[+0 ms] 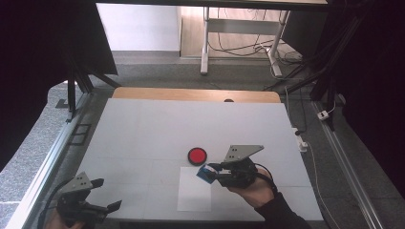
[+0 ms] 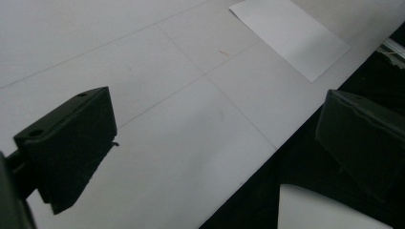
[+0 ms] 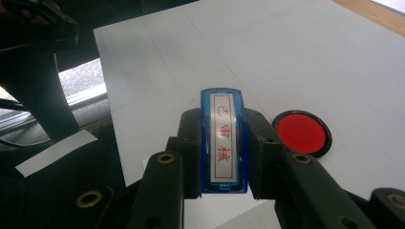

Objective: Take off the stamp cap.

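My right hand-held gripper (image 3: pixel 223 157) squeezed the blue stamp (image 3: pixel 223 140) tight, so it could press down on the sheet of paper (image 1: pixel 195 188). The stamp hung just above the paper's top corner. The red ink pad (image 1: pixel 197 155) sat just behind the paper. My left hand-held gripper (image 1: pixel 106 194) waited open, left of the paper by the near edge of the desk (image 1: pixel 143 129). Lots of room lay all around.

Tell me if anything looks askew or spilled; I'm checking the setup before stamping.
Nothing stands out. The blue stamp sits straight in the right gripper, the red ink pad is tidy, and the paper sheet lies flat.
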Action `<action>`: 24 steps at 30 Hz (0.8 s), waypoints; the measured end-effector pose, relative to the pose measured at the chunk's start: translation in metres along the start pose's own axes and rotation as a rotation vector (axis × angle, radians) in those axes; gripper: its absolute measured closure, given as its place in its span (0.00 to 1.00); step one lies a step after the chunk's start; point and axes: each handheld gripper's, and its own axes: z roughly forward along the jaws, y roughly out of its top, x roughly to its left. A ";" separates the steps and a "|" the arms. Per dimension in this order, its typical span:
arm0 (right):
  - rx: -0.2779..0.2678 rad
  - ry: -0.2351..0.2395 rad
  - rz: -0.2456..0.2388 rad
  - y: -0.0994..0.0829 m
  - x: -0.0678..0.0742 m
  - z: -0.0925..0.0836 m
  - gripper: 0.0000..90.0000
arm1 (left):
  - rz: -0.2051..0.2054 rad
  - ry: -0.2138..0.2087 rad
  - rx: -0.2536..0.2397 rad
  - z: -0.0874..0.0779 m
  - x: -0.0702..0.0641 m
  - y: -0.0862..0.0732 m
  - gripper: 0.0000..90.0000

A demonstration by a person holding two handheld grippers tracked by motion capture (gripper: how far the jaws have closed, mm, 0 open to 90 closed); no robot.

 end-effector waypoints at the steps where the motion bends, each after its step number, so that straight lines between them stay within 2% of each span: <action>1: 0.006 -0.002 -0.005 0.001 0.000 -0.001 0.79 | 0.008 0.003 -0.006 0.000 -0.001 0.001 0.01; 7: 0.014 -0.004 -0.019 0.003 0.003 -0.002 0.79 | 0.020 -0.048 -0.038 0.004 -0.002 0.008 0.01; 14: 0.006 0.011 -0.023 0.006 0.006 -0.004 0.79 | 0.041 -0.102 -0.040 0.013 -0.004 0.017 0.00; 19: 0.001 0.020 -0.043 0.008 0.009 -0.003 0.79 | 0.062 -0.119 -0.051 0.020 -0.007 0.022 0.00; 24: -0.007 0.030 -0.052 0.012 0.010 -0.002 0.79 | 0.087 -0.132 -0.035 0.031 -0.011 0.029 0.00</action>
